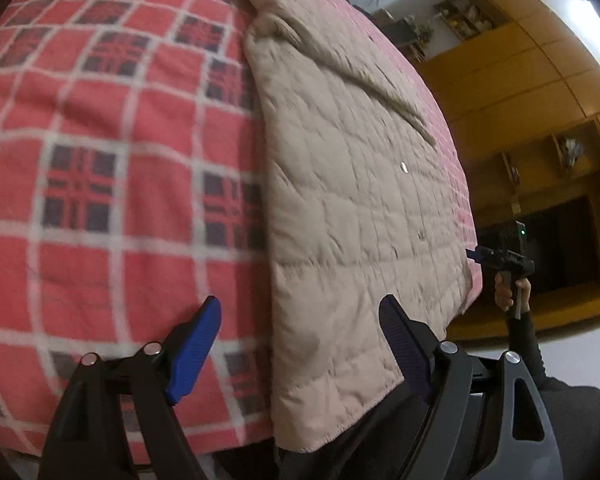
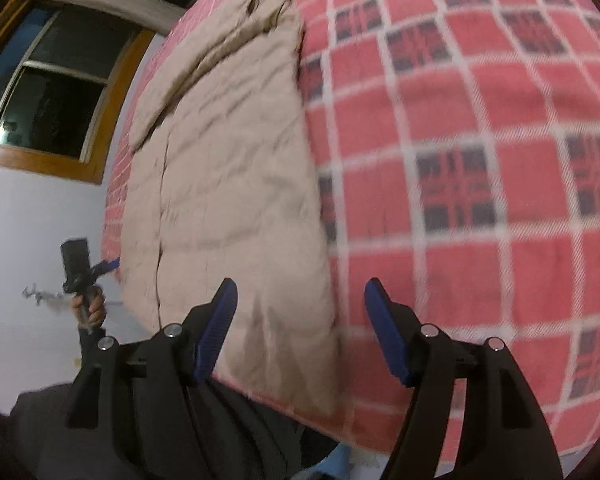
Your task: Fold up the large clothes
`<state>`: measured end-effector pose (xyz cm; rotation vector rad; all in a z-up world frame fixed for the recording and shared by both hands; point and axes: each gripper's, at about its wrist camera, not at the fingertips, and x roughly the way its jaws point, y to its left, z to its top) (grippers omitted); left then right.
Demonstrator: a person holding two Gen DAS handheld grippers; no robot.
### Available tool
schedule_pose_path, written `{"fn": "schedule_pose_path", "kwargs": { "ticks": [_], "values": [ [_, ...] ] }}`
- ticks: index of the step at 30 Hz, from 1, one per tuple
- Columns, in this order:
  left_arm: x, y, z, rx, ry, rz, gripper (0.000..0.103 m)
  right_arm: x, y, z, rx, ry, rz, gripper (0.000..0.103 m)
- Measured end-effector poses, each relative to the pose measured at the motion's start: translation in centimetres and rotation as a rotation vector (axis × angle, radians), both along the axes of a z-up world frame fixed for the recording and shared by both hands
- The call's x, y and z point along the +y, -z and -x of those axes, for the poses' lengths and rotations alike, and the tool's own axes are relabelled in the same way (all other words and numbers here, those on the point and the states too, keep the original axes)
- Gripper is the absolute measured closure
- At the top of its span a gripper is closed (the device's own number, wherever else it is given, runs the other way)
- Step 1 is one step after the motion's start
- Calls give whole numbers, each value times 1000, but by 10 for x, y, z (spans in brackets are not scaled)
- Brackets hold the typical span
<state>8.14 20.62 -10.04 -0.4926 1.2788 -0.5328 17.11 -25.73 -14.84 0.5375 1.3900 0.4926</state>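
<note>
Now one beige quilted coat [image 1: 352,200] on plaid blanket [image 1: 100,160]; two hand-held grippers, both agape, empty.

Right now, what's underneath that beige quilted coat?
The beige quilted coat lies on a red checked blanket, which shows all around it. Whatever sits directly beneath the coat, or under the blanket, is covered.

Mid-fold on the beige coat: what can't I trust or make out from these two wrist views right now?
- Coat collar end: motion-blurred at the top of both views; sleeve layout unclear.
- Coat hem: in the right wrist view, partly covered by the right tongs.
- Far bed edge: cut off by the fisheye rim; blanket fills it.
- Shelf items behind: too small to identify.
- Left tongs: open, but contact with the fabric is unclear.
</note>
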Motion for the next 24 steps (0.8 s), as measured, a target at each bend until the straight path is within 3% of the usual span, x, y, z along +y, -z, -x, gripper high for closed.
{"fn": "schedule_pose_path", "kwargs": {
  "ticks": [6,10,19,24],
  "values": [
    [-17,6,5,37,65,-13,22,10,7,13,25,-40,-37,36],
    [-21,5,16,67,121,38,22,13,8,16,34,-71,-76,36],
    [-23,18,24,95,78,137,23,39,7,10,40,-152,-111,36],
    [-22,17,28,104,83,132,33,35,6,10,55,-134,-174,37]
  ]
}}
